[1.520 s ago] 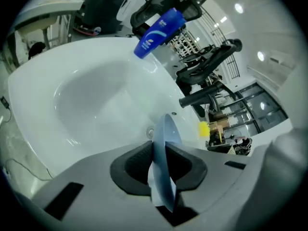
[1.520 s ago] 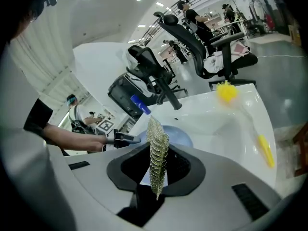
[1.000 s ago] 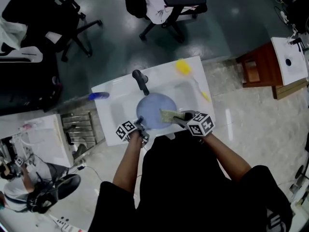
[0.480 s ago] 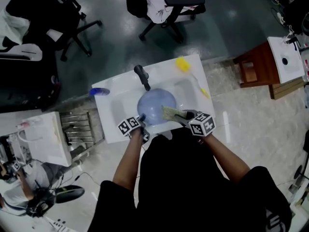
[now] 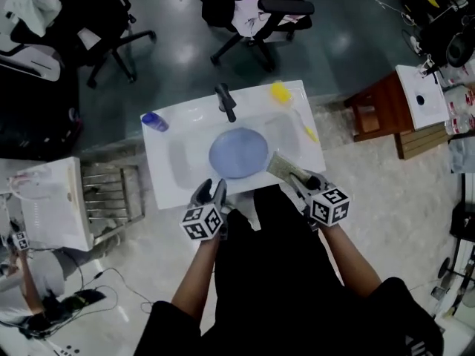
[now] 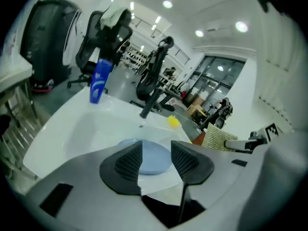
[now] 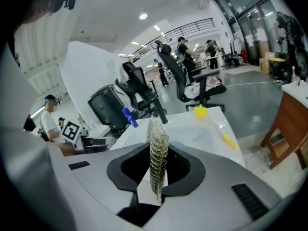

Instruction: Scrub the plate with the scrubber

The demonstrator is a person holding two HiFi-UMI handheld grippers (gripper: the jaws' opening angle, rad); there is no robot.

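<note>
A round light-blue plate (image 5: 238,153) lies flat in the white sink basin (image 5: 182,162). My left gripper (image 5: 211,189) hangs over the sink's near rim, just short of the plate. Its jaws are opening and nothing is between them; in the left gripper view the plate (image 6: 150,157) shows beyond the left gripper (image 6: 156,150). My right gripper (image 5: 297,176) is at the sink's near right corner, shut on a flat yellow-green mesh scrubber (image 5: 282,167). The scrubber is off the plate's right edge. In the right gripper view the scrubber (image 7: 158,148) stands on edge in the right gripper (image 7: 158,166).
A black faucet (image 5: 225,101) rises at the sink's far rim. A blue bottle (image 5: 154,122) stands on the far left corner. A yellow dish brush (image 5: 280,92) lies at the far right. Office chairs (image 5: 256,13), a wooden stool (image 5: 375,113) and a metal rack (image 5: 111,199) surround the sink.
The left gripper has let go of the plate's near edge and drawn back. The plate has settled flat in the basin. The right gripper has carried the scrubber off the plate, toward the right.
</note>
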